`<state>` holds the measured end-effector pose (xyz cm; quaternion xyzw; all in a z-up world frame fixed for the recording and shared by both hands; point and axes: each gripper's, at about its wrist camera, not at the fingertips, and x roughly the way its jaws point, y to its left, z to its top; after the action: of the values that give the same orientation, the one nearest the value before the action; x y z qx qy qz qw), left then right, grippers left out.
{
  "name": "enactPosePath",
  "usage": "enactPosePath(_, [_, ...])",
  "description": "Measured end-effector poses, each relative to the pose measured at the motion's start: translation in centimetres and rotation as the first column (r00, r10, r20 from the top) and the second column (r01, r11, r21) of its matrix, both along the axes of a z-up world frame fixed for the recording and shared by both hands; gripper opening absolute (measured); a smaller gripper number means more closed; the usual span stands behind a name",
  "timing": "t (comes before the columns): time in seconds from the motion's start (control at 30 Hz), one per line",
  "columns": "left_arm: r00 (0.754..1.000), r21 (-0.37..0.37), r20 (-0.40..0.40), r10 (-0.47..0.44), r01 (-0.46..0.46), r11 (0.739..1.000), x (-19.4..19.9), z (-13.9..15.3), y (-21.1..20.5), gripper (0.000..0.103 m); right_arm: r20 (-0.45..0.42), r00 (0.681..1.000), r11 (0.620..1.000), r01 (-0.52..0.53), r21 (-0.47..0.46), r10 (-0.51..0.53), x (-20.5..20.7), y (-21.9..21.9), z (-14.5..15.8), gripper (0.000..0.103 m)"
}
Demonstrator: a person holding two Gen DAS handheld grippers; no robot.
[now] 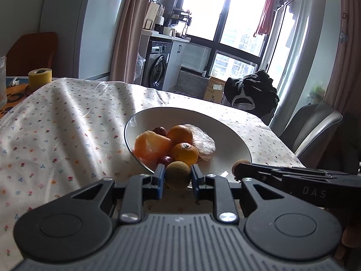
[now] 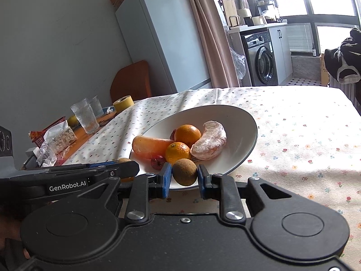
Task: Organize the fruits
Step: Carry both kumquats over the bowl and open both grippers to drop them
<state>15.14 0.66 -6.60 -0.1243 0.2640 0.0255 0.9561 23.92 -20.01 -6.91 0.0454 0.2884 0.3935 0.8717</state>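
A white plate [image 1: 225, 133] [image 2: 243, 122] on the flowered tablecloth holds two oranges [image 1: 180, 134] [image 2: 187, 134], an orange-fleshed wedge [image 1: 152, 146] [image 2: 151, 146], a peeled pale citrus segment [image 1: 203, 143] [image 2: 209, 143] and small red fruits [image 2: 158, 162]. My left gripper [image 1: 177, 177] is shut on a small brown round fruit [image 1: 177, 174] at the plate's near rim. My right gripper [image 2: 184, 177] is shut on a second brown round fruit [image 2: 185, 170], also at the near rim. Each gripper shows side-on in the other's view, the right gripper [image 1: 239, 169] and the left gripper [image 2: 126, 166], each with brown fruit at its tip.
At the table's far left stand a yellow tape roll [image 1: 40, 79] [image 2: 123, 103], two glasses [image 2: 85, 118] and a red basket with wrappers [image 2: 52, 140]. A grey chair [image 1: 313, 126] stands at the right edge. Wide bare tablecloth [image 1: 67, 124] lies left of the plate.
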Motion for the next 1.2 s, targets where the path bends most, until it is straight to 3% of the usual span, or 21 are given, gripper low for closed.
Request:
enactPosePath(0.5, [0.999,-0.022,-0.001,0.032,-0.032,0.999,1.0,-0.3,0.0,0.029,-0.009,1.0,1.0,0.007,0.016,-0.007,1.3,-0.2,-0.1,0.024])
enactPosePath(0.7, [0.998,-0.032,0.003,0.065,-0.064,0.997,-0.2,0.0,1.1,0.039,0.005,1.0,1.0,0.007,0.012,-0.007,1.0,0.4,0.4,0.024])
enactPosePath(0.83, [0.997,-0.027,0.011,0.082,-0.081,0.996,-1.0,0.3,1.6,0.053,0.02,1.0,1.0,0.019,0.012,-0.02,0.8,0.7,0.8,0.024])
enactPosePath(0.93, [0.995,-0.027,0.021,0.093,-0.093,0.995,-1.8,0.5,2.1,0.06,0.059,0.998,1.0,0.027,0.007,-0.028,0.4,1.0,1.3,0.034])
enactPosePath(1.07, [0.994,-0.029,0.028,0.106,-0.105,0.994,-2.6,0.7,2.8,0.078,0.093,0.996,1.0,0.009,0.003,-0.009,-0.6,1.5,2.0,0.057])
enactPosePath(1.2, [0.991,-0.025,0.025,0.133,-0.133,0.991,-3.3,0.8,3.3,0.084,0.111,0.994,1.0,0.011,-0.017,-0.009,-1.4,2.1,2.4,0.078])
